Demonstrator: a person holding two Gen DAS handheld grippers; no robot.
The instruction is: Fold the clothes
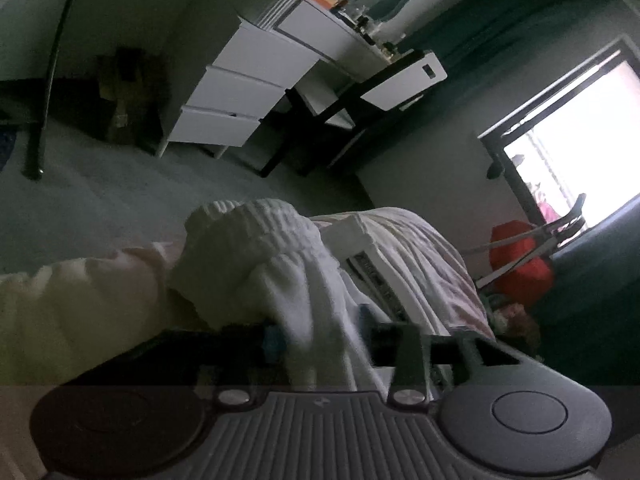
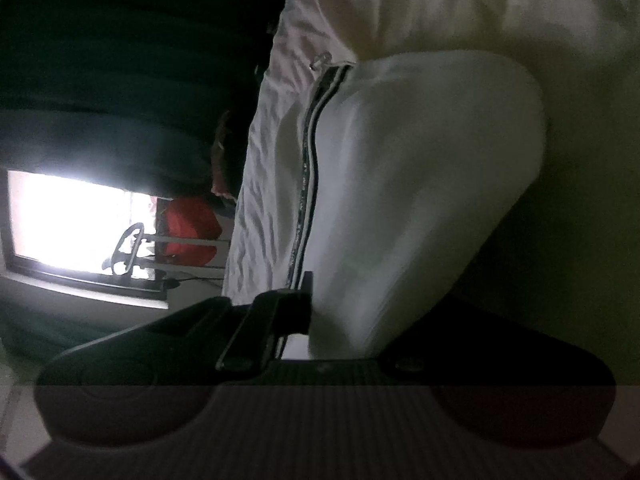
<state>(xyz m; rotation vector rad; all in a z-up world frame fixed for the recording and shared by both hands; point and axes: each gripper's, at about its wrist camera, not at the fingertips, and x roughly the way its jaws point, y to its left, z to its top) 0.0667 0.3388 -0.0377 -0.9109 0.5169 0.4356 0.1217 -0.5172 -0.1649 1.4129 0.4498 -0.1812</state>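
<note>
White trousers (image 1: 280, 264) with a dark side stripe (image 2: 310, 152) hung between the two grippers above a bed (image 1: 420, 256) with a pale, wrinkled cover. In the left wrist view, the left gripper (image 1: 320, 340) had its jaws pressed in on a bunch of the white cloth, and the ribbed elastic waistband (image 1: 248, 224) stood up in a gathered hump just past the fingers. In the right wrist view, the right gripper (image 2: 340, 320) was closed on another part of the same garment; the cloth rose from between its fingers in a smooth, taut sheet, with the stripe running along its left edge. A cream blanket (image 2: 480, 0) lay beyond the garment. Across the room stood a white chest of drawers (image 1: 240, 92), and a red bag (image 1: 520, 264) sat near a bright window (image 1: 572, 132).
</note>
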